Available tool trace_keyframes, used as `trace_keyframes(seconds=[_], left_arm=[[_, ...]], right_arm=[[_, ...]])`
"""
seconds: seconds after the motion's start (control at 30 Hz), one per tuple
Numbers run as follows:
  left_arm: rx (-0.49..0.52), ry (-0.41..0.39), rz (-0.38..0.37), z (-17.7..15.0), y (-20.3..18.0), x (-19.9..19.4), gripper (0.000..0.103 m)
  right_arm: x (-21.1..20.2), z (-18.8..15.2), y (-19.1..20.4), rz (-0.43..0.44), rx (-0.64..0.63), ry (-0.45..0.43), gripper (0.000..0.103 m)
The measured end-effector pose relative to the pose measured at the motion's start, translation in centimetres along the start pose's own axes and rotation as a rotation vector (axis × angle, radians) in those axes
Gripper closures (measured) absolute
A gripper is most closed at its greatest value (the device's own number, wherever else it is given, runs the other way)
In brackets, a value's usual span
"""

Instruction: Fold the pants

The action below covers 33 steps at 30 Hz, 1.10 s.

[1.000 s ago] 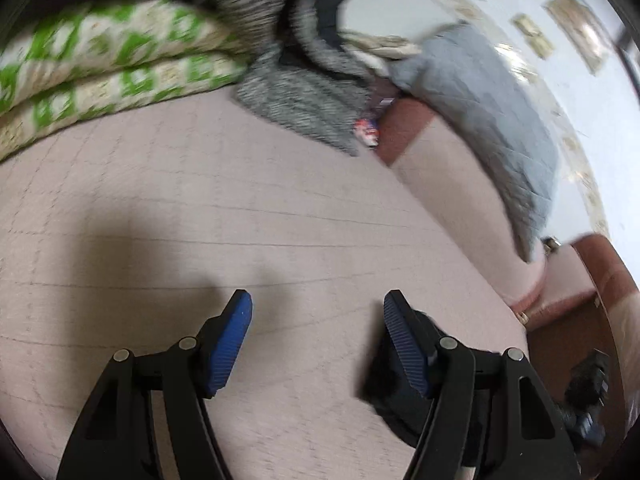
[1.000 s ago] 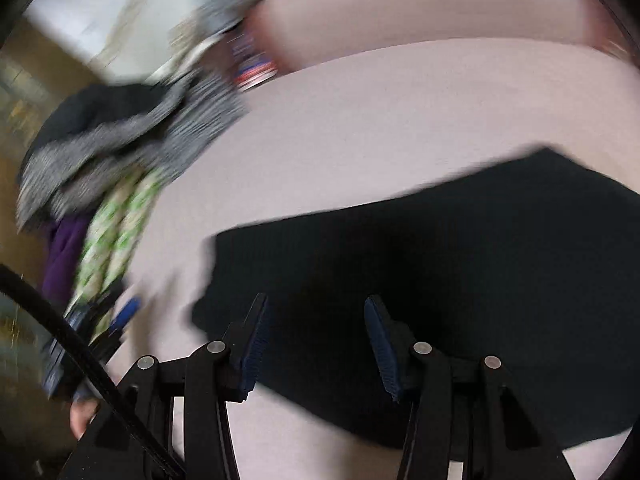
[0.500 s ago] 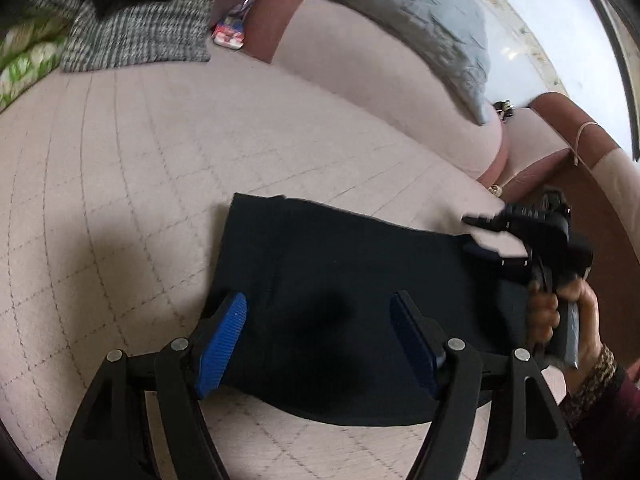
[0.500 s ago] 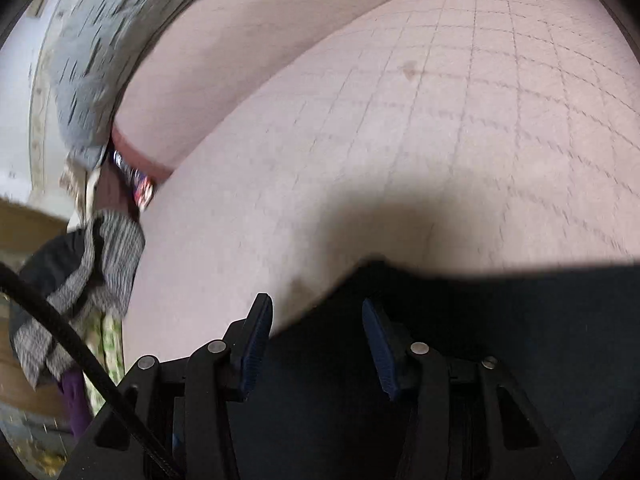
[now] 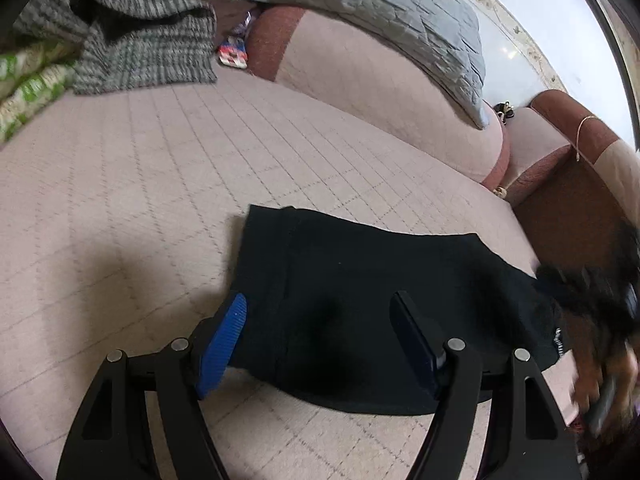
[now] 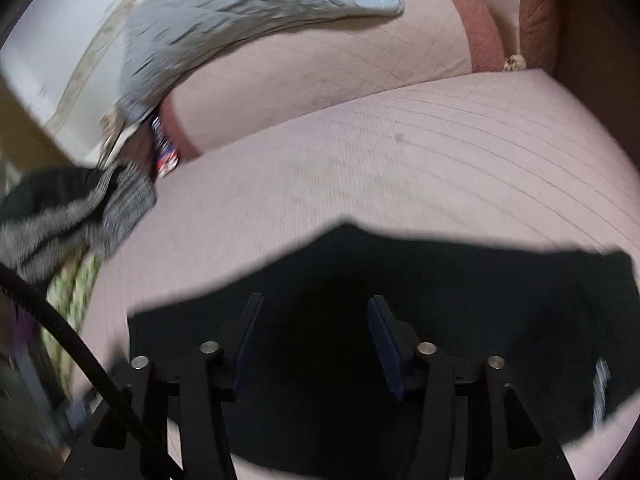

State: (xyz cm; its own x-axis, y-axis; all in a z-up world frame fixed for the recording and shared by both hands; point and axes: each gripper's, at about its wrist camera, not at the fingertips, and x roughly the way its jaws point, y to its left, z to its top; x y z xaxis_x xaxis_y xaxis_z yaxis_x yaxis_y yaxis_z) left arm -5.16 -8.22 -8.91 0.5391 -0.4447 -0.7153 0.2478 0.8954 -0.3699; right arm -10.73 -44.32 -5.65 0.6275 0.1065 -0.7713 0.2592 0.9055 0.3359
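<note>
The black pants (image 5: 440,272) lie folded flat on the pink quilted sofa seat (image 5: 140,200). My left gripper (image 5: 318,300) hovers over their left end, open, with its blue pads apart and not pressing the cloth. At the right edge of the left wrist view my right gripper (image 5: 588,292) is a dark blur above a person's hand (image 5: 600,372). In the right wrist view my right gripper (image 6: 315,302) hangs over the pants (image 6: 480,288). Its jaws are opening and nothing is pinched between the pads.
A grey quilted blanket (image 5: 380,12) drapes over the sofa backrest (image 5: 360,92). Grey knit garments (image 5: 152,52) and green-and-white bedding (image 5: 24,92) are piled at the far left, with a small colourful packet (image 5: 234,50) beside them. A brown armrest (image 5: 568,200) closes off the right.
My left gripper swung over until the pants came under it. My right gripper drew back from the pants' far edge, so more of them shows, and its jaws widened.
</note>
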Motion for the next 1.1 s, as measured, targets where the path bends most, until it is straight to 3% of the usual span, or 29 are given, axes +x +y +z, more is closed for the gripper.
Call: trace_keyframes(seconds=[0.1,0.2,0.27,0.33,0.4,0.47,0.67,0.87,1.1], left_arm=[[0.041,-0.059,0.069,-0.8,-0.9,-1.9,0.029],[0.116,-0.182,0.180,-1.9,-2.6,-4.7,0.027],[0.165,-0.319,0.254,-2.7,-4.3,-7.4,0.020],[0.194,-0.445,0.298,-3.4,-5.7,-9.8,0.002],[0.209,-0.579,0.288,-4.0,-7.1,-12.7,0.000],[0.210,-0.640,0.256,-4.0,-8.2,-14.6,0.000],[0.149,-0.594,0.165,-2.2,-10.4,-15.2,0.000],[0.125,-0.531,0.168,-2.4,-10.2,-12.5,0.000],[0.140,-0.395,0.201,-4.7,-8.3,-9.0,0.000]], right_arm=[[-2.8,-5.8,-0.3,-0.073,-0.064,-0.041,0.039],[-4.7,-10.2,-1.1,-0.087,-0.057,-0.069,0.039],[-5.5,-12.4,-1.1,-0.072,-0.024,-0.085,0.039],[-6.0,-13.4,-0.5,-0.062,-0.017,-0.105,0.039],[-7.3,-14.3,0.2,-0.061,-0.049,-0.126,0.039],[-8.2,-14.4,1.6,-0.067,-0.095,-0.155,0.039],[-10.1,-14.5,3.8,-0.082,-0.148,-0.216,0.034],[-9.6,-15.0,4.1,-0.116,-0.146,-0.190,0.032],[-7.0,-15.8,5.7,-0.159,-0.205,-0.148,0.031]])
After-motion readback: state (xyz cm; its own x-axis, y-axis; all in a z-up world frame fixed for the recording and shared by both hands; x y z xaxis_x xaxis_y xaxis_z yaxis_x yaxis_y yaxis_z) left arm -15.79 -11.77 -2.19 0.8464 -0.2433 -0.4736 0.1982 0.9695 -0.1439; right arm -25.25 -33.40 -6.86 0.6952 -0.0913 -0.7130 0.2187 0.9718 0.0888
